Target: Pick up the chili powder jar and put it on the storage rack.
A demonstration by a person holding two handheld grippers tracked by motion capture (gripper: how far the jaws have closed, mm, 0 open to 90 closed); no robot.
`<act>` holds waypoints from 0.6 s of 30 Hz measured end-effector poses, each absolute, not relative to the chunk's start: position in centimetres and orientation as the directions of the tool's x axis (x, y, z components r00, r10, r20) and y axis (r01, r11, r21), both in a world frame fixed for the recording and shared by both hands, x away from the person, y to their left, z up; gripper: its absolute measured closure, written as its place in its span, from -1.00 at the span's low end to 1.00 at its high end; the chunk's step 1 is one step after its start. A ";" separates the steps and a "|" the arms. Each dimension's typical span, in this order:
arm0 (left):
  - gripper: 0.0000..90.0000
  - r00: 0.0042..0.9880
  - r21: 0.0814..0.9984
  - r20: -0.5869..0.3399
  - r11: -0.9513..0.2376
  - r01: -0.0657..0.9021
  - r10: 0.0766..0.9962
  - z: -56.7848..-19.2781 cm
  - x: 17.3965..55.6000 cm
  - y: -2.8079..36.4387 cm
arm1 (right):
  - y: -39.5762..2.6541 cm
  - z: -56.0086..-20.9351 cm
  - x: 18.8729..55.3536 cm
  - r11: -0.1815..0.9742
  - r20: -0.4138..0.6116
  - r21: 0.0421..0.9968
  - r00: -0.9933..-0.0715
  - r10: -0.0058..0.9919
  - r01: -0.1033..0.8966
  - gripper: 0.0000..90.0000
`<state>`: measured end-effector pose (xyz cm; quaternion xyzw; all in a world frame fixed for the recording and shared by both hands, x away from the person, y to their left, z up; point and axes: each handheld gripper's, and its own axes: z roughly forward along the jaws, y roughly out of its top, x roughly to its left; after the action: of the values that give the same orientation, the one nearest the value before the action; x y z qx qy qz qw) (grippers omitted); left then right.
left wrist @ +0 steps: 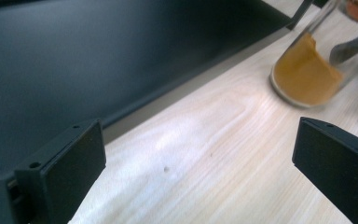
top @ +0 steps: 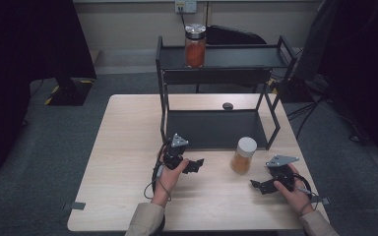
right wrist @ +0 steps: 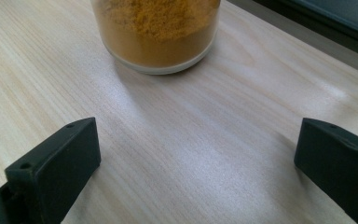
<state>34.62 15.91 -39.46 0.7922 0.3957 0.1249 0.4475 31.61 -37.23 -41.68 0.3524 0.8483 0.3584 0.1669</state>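
both hand-held grippers gape empty; the upright yellow-powder jar [top: 243, 155] stands between them on the counter [top: 128, 147], nearer the right hand-held gripper [top: 260, 185], up-left of it; the left hand-held gripper [top: 197, 164] lies farther.

A light wooden table [top: 128, 147] stands on a grey carpet floor [top: 39, 147]. Behind it is a pale wall [top: 128, 24] with a white socket [top: 185, 6]. Dark curtains [top: 24, 39] hang at both sides, and the room is dim.
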 end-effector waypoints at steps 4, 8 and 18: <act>-0.96 0.650 0.807 -0.148 -0.289 0.515 0.745 -39.9 34.0 16.2 | -37.2 -41.7 31.6 0.495 -0.031 0.726 -0.696 0.717 0.478 -1.00; -0.96 0.642 0.801 -0.151 -0.288 0.525 0.751 -40.5 33.6 16.6 | -37.2 -41.7 31.6 0.495 -0.031 0.726 -0.696 0.717 0.478 -1.00; -0.96 0.636 0.786 -0.128 -0.313 0.533 0.761 -41.4 32.1 17.4 | -37.2 -41.7 31.6 0.495 -0.031 0.725 -0.696 0.717 0.479 -1.00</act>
<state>32.15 17.42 -41.38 0.7990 0.4050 0.1348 0.4235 31.61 -37.23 -41.67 0.3525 0.8484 0.3580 0.1667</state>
